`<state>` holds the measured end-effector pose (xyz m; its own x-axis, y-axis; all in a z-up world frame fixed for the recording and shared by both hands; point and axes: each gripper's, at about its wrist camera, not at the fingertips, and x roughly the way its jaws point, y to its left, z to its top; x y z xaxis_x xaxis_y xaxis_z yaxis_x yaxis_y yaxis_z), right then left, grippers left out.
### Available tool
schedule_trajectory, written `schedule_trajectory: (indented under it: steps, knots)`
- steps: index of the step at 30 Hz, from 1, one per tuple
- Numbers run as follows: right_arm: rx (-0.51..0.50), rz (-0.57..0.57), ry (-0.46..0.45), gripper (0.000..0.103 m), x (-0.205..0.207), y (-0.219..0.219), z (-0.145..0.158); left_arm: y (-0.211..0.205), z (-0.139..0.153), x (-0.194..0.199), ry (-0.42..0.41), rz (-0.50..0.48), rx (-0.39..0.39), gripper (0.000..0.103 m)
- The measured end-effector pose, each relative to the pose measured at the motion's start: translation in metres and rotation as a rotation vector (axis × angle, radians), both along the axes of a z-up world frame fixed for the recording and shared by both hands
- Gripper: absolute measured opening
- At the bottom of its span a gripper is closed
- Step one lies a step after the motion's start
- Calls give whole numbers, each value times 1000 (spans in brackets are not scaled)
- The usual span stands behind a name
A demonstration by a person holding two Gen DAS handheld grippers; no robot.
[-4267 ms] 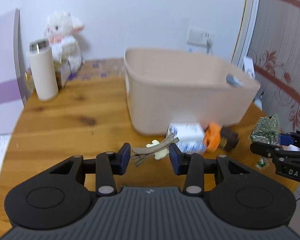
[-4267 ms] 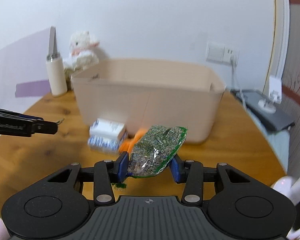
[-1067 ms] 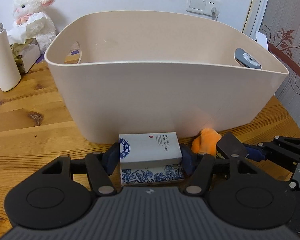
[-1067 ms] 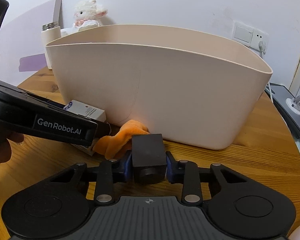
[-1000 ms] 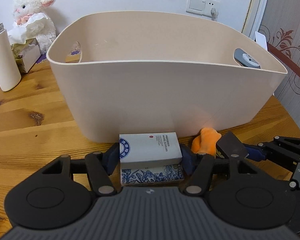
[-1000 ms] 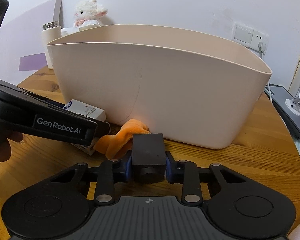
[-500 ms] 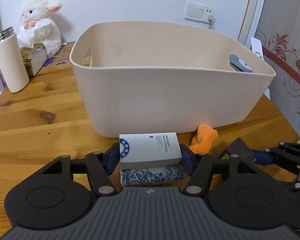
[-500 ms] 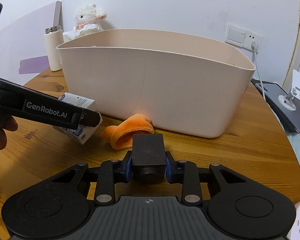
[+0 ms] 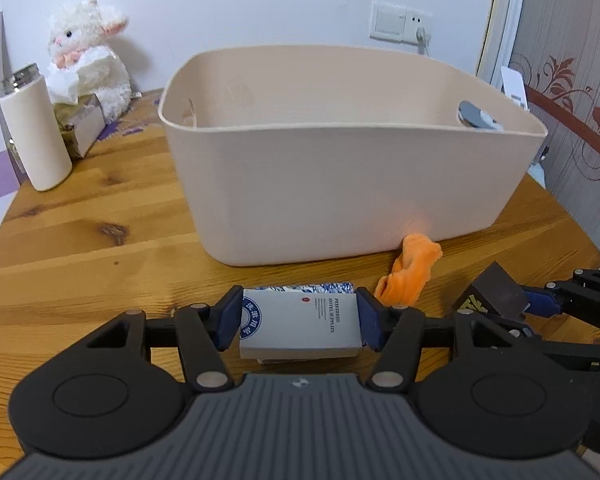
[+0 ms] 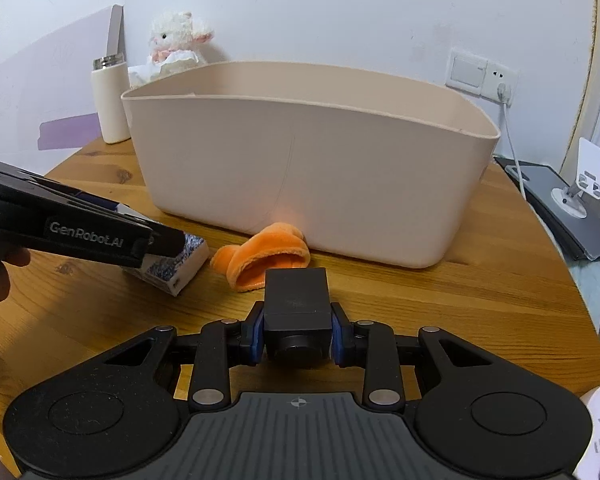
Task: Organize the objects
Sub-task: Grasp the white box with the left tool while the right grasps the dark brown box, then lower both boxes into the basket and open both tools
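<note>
You pinch a white box (image 9: pixel 300 326) in your left gripper (image 9: pixel 299 322) and a dark cube (image 10: pixel 295 294) in your right gripper (image 10: pixel 296 338), neither yet in the beige bin (image 9: pixel 340 184), orange cloth (image 10: pixel 260 258) left on the table.

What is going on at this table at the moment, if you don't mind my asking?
A person is tidying small items with two tools. The left hand-held gripper is shut on a white box, and the right hand-held gripper is shut on a dark cube. Both are in front of the beige bin, not yet over it. An orange cloth lies on the wooden table beside the bin.
</note>
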<state>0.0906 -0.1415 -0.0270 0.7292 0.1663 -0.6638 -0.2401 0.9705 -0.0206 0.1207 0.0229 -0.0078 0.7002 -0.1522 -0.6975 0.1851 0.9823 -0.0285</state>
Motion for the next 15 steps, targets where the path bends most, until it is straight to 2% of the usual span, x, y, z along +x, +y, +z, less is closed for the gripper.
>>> schedule_trajectory:
  steps: [5,15]
  knots:
    - [0,-6,-39,29,-7,-5,15,7,17,-11,-35,3,-5,61]
    - [21,-27,-218,29,-11,-21,82,21,79,-23,-181,29,-34,61]
